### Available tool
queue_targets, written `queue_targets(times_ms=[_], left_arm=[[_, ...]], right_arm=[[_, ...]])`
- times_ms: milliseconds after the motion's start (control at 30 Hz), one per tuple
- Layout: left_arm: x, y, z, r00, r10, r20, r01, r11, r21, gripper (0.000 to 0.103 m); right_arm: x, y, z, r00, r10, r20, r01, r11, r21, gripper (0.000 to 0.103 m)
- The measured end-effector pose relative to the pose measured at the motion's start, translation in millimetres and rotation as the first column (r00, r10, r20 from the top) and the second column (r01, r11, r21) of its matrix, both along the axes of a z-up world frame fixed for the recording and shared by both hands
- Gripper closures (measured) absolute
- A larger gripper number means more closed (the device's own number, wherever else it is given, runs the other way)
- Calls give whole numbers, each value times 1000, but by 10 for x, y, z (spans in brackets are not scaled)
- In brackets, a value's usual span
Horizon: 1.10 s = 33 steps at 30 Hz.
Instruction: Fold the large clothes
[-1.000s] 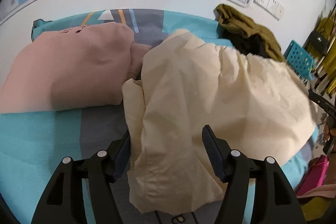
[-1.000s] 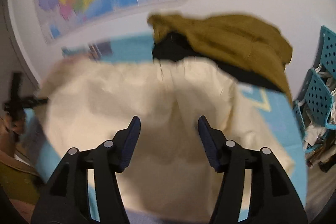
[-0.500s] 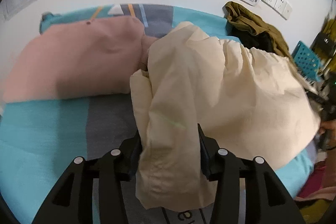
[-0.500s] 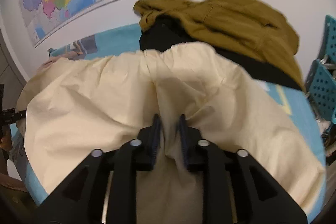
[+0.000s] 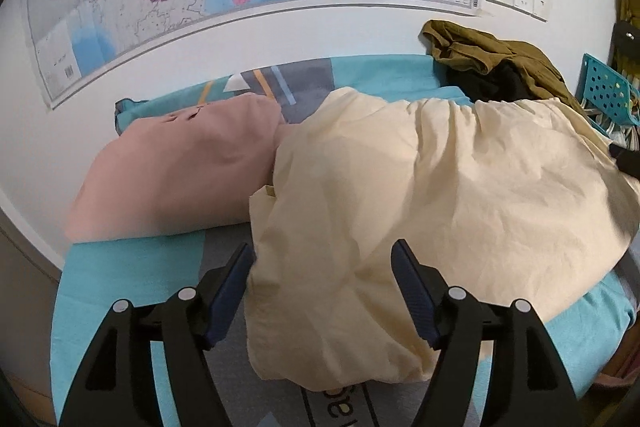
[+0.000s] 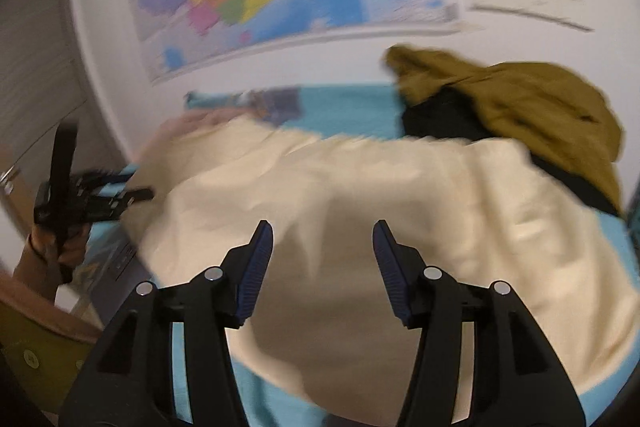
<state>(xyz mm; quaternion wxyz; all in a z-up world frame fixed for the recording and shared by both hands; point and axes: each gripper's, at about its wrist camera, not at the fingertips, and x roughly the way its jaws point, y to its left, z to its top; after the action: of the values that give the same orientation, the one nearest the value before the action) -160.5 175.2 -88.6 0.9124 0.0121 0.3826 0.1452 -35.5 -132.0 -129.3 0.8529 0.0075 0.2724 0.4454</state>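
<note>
Currently, a folded pink garment point(image 5: 180, 167) is seen at the far left of the bed point(image 5: 132, 275), just beside the cream garment point(image 5: 440, 195), which lies bunched across the middle of the turquoise-and-grey bedding and touches the pink one at its left edge. The left gripper point(image 5: 322, 291) is held with its jaws spread apart, one finger on each side of the garment's near-left corner; no cloth is pinched. The right gripper point(image 6: 322, 267) is likewise parted and empty above the cream cloth, though that view is blurred. Further right, an olive garment point(image 5: 492, 55) is piled over a black one point(image 5: 496, 85) against the wall.

For a clean fold, a single layer of hem should be taken at each near corner, not a bunched handful. Both corners are best lifted together and carried evenly, so that the pink garment is not dragged along.
</note>
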Motion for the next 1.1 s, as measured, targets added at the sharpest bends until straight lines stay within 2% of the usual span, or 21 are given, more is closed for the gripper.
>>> queue_targets(times_ms=[67, 167, 233, 333, 400, 467, 567, 633, 733, 767, 833, 900, 933, 967, 1000, 1067, 1100], left_arm=[[-6, -6, -18, 1000, 5, -1, -5, 1000, -1, 33], [-14, 23, -54, 1000, 17, -2, -17, 1000, -26, 31], [-28, 53, -76, 999, 33, -6, -33, 999, -39, 31], [-99, 169, -114, 999, 52, -17, -54, 992, -110, 31], [-166, 249, -135, 998, 67, -17, -69, 985, -157, 31], [-240, 314, -151, 997, 81, -13, -82, 977, -197, 31], [-329, 344, -176, 997, 78, -11, -78, 964, -255, 31], [-372, 340, -193, 997, 77, -15, -79, 958, -277, 31], [-449, 305, -214, 998, 67, -16, -69, 955, -288, 30], [-469, 300, -219, 998, 62, -16, -64, 953, -297, 30], [-511, 274, -243, 999, 42, -18, -45, 942, -332, 29], [-539, 249, -269, 999, 27, -22, -33, 936, -350, 28], [-552, 233, -288, 1000, 14, -22, -22, 930, -368, 27], [-559, 218, -319, 1000, -4, -26, -7, 917, -398, 27], [-564, 204, -350, 999, -18, -31, 3, 906, -424, 27], [-554, 157, -419, 998, -48, -40, 23, 884, -467, 27], [-553, 125, -439, 998, -54, -38, 30, 881, -472, 25]], right_arm=[[2, 188, -122, 999, 39, -32, -40, 998, -38, 50], [52, 394, -326, 998, 29, -54, -35, 992, -118, 47], [90, 412, -321, 996, 16, -82, -24, 994, -104, 48], [-33, 371, -124, 1000, 15, -18, -16, 995, -95, 46], [-200, 364, 44, 997, 75, 34, -73, 995, -70, 40], [-352, 395, 146, 989, 116, 96, -108, 991, -85, 32], [-625, 600, 223, 956, 238, 169, -217, 967, -132, 23], [-768, 819, 168, 931, 310, 194, -271, 941, -201, 22], [-928, 1127, -18, 900, 377, 218, -296, 897, -327, 22], [-984, 1232, -101, 886, 400, 233, -297, 877, -377, 18], [-1083, 1377, -255, 855, 421, 303, -250, 847, -469, 13], [-1146, 1494, -387, 820, 420, 389, -165, 824, -542, 17], [-1133, 1500, -398, 817, 413, 402, -150, 826, -543, 25], [-1096, 1480, -379, 825, 400, 398, -148, 834, -532, 39], [-1017, 1457, -308, 847, 382, 370, -164, 850, -501, 42], [-893, 1378, -217, 870, 372, 325, -202, 869, -452, 56], [-841, 1327, -139, 881, 360, 306, -217, 884, -415, 59]])
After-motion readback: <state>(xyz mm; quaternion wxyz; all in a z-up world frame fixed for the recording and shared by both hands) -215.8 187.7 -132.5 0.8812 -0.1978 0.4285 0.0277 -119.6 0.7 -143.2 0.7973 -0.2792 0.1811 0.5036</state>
